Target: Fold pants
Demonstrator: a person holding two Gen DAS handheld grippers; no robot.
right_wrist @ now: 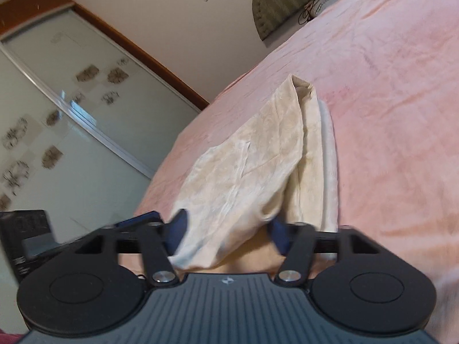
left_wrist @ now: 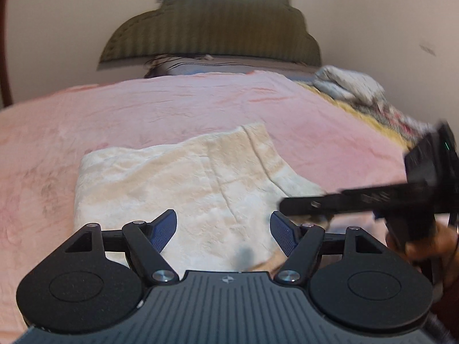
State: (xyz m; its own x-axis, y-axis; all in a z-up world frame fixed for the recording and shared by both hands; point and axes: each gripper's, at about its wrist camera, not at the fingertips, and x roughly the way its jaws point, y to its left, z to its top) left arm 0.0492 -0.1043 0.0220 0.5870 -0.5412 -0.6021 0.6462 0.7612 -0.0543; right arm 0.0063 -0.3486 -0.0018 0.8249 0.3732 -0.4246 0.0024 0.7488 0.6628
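The cream pants [left_wrist: 186,177] lie folded into a broad rectangle on the pink bedspread [left_wrist: 172,106]. My left gripper [left_wrist: 223,226] hovers open over their near edge with nothing pinched between its blue pads. In the left wrist view one of the right gripper's fingers [left_wrist: 315,200] reaches in from the right onto the pants' right corner. In the right wrist view my right gripper [right_wrist: 228,229] has a bunched upper layer of the pants [right_wrist: 258,149] between its pads. That layer is raised off the lower layer, which stays on the bed.
A green padded headboard [left_wrist: 212,25] and a grey pillow [left_wrist: 200,67] stand at the far end of the bed. A heap of clothes [left_wrist: 350,86] lies at the far right. A glass sliding door [right_wrist: 71,120] stands beside the bed's left edge.
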